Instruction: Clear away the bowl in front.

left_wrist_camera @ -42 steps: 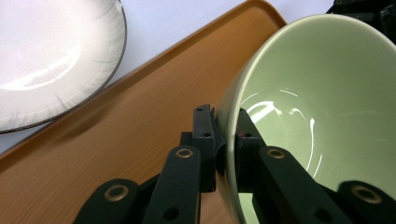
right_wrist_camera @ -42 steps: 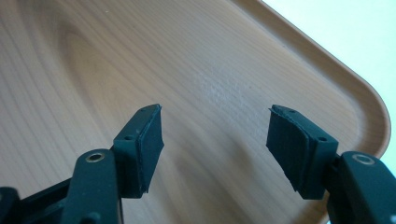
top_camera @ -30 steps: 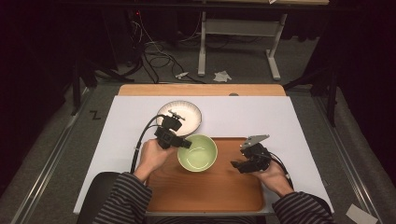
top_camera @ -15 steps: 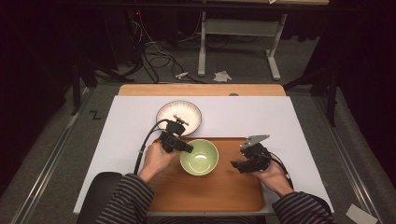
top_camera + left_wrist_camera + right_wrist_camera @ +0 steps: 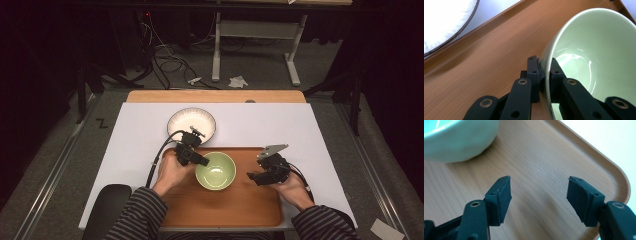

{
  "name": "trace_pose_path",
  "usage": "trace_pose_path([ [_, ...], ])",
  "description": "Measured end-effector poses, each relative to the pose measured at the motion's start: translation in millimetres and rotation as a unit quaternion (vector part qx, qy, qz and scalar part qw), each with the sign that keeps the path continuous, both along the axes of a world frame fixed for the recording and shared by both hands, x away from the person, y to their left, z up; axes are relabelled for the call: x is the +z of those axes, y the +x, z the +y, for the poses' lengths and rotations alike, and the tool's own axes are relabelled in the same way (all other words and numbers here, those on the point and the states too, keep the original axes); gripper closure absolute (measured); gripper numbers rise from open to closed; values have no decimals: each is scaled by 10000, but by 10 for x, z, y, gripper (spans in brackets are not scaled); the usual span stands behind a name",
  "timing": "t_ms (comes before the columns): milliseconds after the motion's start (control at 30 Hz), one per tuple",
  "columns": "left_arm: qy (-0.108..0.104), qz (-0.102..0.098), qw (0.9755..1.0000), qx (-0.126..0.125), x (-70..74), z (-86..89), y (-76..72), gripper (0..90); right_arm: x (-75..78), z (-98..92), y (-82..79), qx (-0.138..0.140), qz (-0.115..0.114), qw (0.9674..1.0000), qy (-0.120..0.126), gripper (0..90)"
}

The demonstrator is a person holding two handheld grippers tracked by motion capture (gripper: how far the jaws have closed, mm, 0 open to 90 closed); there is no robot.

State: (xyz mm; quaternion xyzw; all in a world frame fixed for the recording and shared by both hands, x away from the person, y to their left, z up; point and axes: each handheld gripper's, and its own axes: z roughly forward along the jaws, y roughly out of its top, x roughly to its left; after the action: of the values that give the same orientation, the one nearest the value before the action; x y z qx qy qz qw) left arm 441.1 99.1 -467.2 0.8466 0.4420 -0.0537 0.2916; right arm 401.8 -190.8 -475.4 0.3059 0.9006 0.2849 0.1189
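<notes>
A pale green bowl [image 5: 215, 170] rests on the wooden tray [image 5: 240, 207]. My left gripper [image 5: 199, 161] is shut on the bowl's left rim; in the left gripper view the rim of the green bowl [image 5: 596, 50] is pinched between the two black pads, one inside and one outside the wall. To the right of the bowl, my right gripper [image 5: 254, 176] hovers low over the tray, apart from the bowl. In the right gripper view it [image 5: 539, 195] stands open over bare tray wood [image 5: 544, 160], with the bowl [image 5: 459, 140] at the upper left.
A white plate with a dark rim [image 5: 191, 124] lies on the white table cover [image 5: 280, 125] just behind the tray's left end. The tray's raised lip [image 5: 609, 162] runs close on the right gripper's far side. Cables trail from both grippers.
My left gripper has come down a little with the bowl, which now sits lower on the tray. The right gripper has stayed put.
</notes>
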Motion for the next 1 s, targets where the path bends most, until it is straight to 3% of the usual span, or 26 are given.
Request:
trace_pose_path([
  [167, -117, -17, 9999, 39, 22, 9, -11, 831, -5, 10, -4, -40, 31, 10000, -10, 374],
  [567, -104, -103, 9999, 71, 17, 3, -40, 831, -11, 7, 6, 6, 50, 10000, -85, 373],
  [700, -165, -104, 9998, 84, 12, 8, -43, 822, -14, 1, 12, 6, 36, 10000, -1, 373],
  [800, -218, -111, 9997, 76, 18, 3, -45, 792, -12, -2, 14, 3, 35, 10000, 2, 373],
  [833, -201, -214, 9996, 33, 31, -4, -55, 751, -14, -1, 16, 6, 44, 10000, 6, 374],
  [1000, -261, -309, 9992, 18, 62, -26, -86, 675, -15, 0, 15, 8, 45, 10000, -25, 373],
])
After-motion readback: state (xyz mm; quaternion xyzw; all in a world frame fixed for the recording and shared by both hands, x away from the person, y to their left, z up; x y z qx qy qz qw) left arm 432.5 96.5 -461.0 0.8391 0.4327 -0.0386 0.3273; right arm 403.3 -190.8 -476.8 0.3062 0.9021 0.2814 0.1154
